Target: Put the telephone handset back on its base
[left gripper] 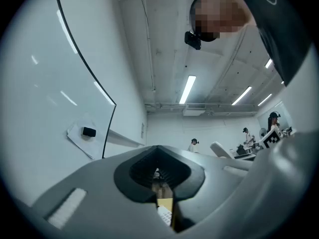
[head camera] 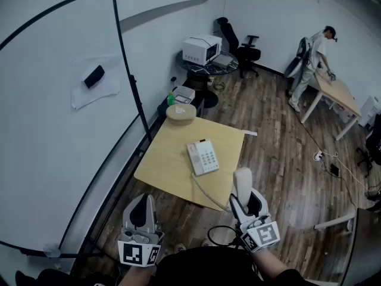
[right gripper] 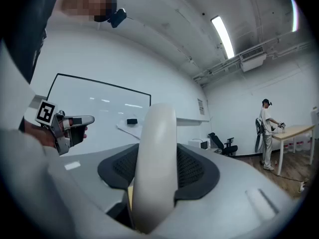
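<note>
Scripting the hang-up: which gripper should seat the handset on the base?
Right. The right gripper already grips the handset, held upright at the table edge nearest the base. The left gripper is shut and empty.

Grey left hand-held gripper (head camera: 143, 200) and right hand-held gripper (head camera: 247, 202), black-white marker cubes (head camera: 140, 254).

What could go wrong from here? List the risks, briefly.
1. The right gripper holds the handset upright, near its lower end. Tilting it flat could let it swivel in the jaws.
2. The cord trails over the edge of the table, so a pull might drag the base.
3. The base lies askew to the person, so the handset may seat crooked.
</note>
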A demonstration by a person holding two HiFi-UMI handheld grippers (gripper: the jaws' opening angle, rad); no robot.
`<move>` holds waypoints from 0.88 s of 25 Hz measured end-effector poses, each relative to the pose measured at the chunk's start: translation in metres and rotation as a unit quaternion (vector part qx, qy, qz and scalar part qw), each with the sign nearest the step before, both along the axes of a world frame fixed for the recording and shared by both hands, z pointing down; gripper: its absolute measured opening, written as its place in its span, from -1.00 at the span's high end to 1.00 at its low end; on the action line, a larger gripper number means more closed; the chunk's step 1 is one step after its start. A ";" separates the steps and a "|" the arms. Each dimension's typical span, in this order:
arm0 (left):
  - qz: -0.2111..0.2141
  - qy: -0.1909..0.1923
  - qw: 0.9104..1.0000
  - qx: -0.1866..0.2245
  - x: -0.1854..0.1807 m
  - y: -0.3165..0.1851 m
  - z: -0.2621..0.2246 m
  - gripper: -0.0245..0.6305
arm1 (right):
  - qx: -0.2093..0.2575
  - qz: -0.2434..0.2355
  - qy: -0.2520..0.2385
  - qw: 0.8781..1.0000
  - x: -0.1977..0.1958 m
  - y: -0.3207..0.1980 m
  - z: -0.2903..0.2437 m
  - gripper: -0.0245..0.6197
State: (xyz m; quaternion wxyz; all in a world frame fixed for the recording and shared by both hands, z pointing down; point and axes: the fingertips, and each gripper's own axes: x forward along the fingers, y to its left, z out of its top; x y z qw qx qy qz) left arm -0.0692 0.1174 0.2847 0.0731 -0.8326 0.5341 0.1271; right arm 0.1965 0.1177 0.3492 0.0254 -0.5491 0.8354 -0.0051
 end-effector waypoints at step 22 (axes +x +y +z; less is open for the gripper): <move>0.021 0.008 1.000 -0.008 -0.018 0.000 0.009 0.93 | -0.006 0.006 -0.010 1.000 -0.022 -0.011 -0.007 0.24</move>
